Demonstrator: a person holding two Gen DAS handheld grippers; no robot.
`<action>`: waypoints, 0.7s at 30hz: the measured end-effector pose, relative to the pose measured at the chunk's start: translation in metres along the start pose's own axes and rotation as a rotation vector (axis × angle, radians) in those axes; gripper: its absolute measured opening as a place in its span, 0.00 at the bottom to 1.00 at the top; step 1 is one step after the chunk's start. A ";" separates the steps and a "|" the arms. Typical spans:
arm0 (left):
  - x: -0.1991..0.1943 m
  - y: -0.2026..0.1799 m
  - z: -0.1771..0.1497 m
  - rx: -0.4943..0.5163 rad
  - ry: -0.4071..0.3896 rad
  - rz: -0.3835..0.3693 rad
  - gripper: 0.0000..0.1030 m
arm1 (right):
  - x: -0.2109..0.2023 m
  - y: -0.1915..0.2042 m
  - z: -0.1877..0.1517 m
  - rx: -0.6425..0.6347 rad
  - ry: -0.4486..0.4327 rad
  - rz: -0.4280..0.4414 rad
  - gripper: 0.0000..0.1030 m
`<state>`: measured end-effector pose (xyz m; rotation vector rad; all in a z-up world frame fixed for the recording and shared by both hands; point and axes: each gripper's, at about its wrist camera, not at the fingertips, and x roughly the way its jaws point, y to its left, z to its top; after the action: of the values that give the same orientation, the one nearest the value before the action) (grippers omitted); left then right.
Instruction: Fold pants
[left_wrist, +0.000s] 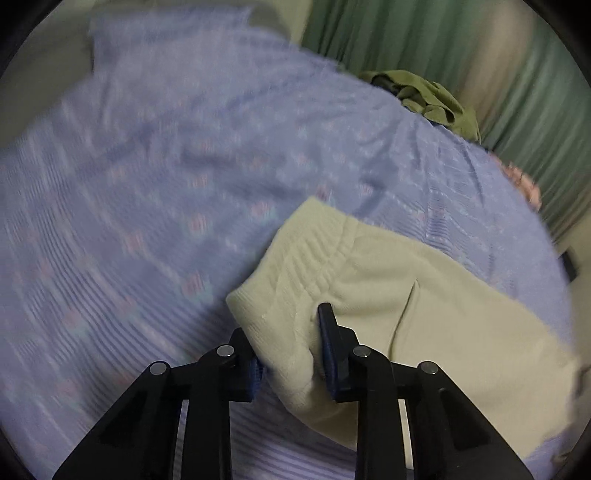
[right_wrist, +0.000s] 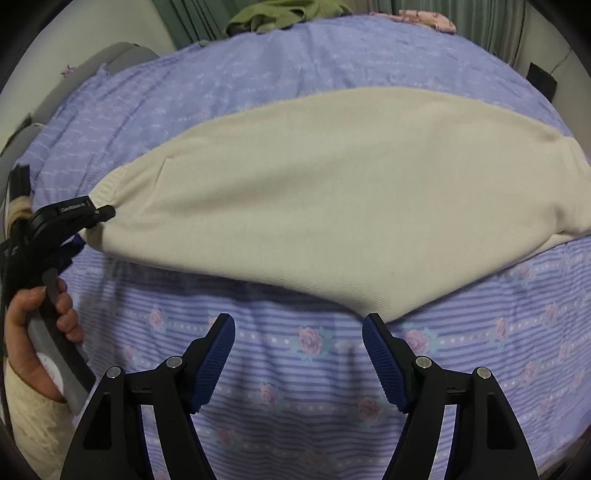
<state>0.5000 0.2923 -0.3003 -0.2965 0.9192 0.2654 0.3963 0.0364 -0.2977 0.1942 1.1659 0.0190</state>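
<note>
So the cream pants (right_wrist: 332, 184) lie lengthwise across the purple bedspread (right_wrist: 295, 369). Left gripper (left_wrist: 291, 354) looks clamped on the waistband corner, though that view's blurry. Right gripper (right_wrist: 299, 354) hangs open over bare sheet, the pants' near edge just ahead of it, so it's the closer one to grab there

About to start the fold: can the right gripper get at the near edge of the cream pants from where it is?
Probably yes. The right gripper is open over bare bedsheet, and the near edge of the pants lies just ahead with nothing between. The left gripper already pinches the waistband.
</note>
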 end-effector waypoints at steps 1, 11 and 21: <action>-0.002 -0.004 -0.002 0.033 -0.019 0.023 0.26 | -0.002 -0.004 -0.001 0.002 -0.008 0.006 0.70; -0.010 -0.021 0.004 0.135 -0.080 0.070 0.26 | 0.024 -0.052 -0.006 0.034 0.069 0.066 0.59; -0.005 -0.018 0.001 0.113 -0.056 0.056 0.26 | 0.010 -0.046 0.012 -0.044 -0.045 0.045 0.50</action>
<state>0.5036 0.2753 -0.2931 -0.1588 0.8842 0.2707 0.4070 -0.0093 -0.3095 0.1816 1.1147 0.0793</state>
